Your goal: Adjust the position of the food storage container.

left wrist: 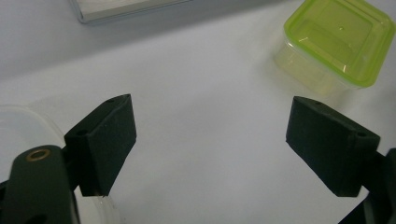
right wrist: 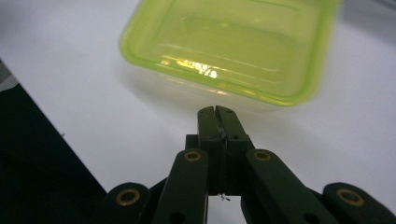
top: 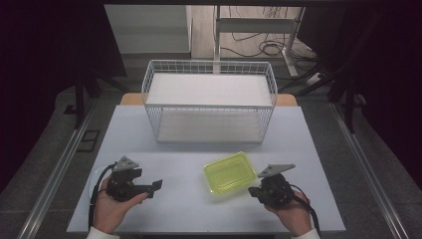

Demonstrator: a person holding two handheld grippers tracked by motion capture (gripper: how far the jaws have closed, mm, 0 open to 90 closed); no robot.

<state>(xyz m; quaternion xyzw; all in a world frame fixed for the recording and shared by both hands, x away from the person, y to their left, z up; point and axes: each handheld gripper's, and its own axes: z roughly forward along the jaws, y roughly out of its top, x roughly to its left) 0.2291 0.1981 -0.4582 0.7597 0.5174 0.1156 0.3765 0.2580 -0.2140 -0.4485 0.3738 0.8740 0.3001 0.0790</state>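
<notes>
Green-lidded box (top: 230, 173) on tabletop (top: 174, 199), near front of wire basket (top: 209, 99). Left tongs (left wrist: 210, 144) spread wide, empty, over bare tabletop. Right tongs (right wrist: 217, 116) pressed closed, empty, just beside box.

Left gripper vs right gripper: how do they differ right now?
The left gripper has its jaws spread wide with bare table between them; the right gripper has its jaws pressed together, empty. The left sits farther from the green-lidded container; the right's tips nearly reach it. Both are hand-held above the table.
</notes>
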